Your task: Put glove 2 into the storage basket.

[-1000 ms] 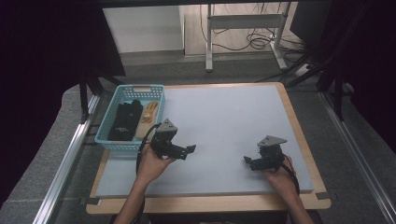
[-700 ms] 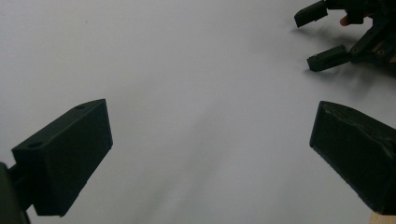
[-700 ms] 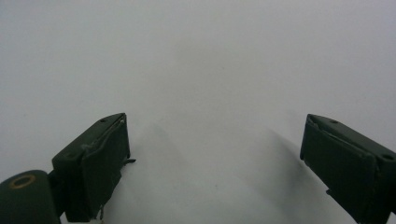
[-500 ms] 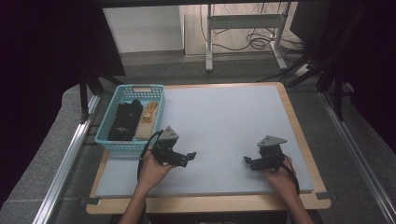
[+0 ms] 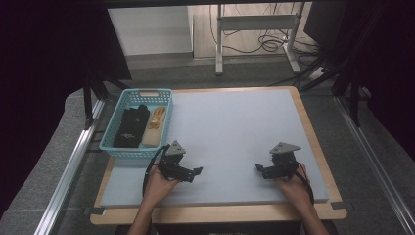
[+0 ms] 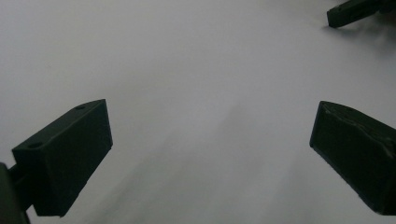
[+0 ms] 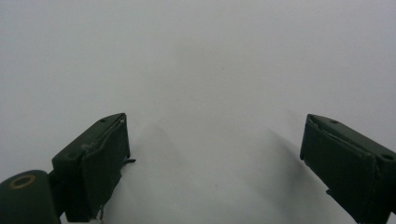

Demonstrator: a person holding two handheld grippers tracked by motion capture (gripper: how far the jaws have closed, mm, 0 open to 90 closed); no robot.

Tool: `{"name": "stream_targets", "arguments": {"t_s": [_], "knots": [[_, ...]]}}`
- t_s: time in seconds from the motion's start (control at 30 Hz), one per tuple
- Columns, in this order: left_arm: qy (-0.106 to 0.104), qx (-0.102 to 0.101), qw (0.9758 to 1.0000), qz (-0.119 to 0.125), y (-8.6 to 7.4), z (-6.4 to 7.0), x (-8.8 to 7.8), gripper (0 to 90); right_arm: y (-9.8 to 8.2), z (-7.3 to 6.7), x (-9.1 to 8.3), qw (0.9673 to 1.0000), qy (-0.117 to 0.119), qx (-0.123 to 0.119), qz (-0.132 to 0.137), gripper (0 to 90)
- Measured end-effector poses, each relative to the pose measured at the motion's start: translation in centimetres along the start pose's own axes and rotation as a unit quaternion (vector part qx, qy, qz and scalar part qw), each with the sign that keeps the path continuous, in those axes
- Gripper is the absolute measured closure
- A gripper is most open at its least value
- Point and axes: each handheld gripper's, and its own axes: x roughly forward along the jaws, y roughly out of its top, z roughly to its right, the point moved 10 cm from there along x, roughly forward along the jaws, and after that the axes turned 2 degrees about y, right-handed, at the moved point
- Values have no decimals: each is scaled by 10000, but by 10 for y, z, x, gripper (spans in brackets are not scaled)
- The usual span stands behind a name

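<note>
Grey tabletop [image 5: 235, 127] with wooden rim. Beyond its far edge: grey floor, white metal stand [image 5: 254, 29], tangled cables [image 5: 271, 44]. Metal rails [image 5: 73, 166] flank both sides; dark curtains [image 5: 54, 63] hang left and right.

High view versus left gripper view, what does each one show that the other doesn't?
The high view alone shows the blue basket with dark and tan items inside, both hands, and the floor beyond the table. The left gripper view alone shows the left gripper close up, its fingers wide apart with nothing between them. Both show the grey table surface and the right gripper.
</note>
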Motion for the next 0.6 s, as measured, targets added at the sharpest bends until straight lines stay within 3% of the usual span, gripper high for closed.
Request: {"name": "stream_targets", "arguments": {"t_s": [0.27,0.6], "knots": [[-9,51,9997,-243,-17,1,10,0,0,0,0,10000,0,-5,3,79],[208,190,9978,-603,-29,1,21,0,0,0,0,10000,-1,-5,4,79]]}}
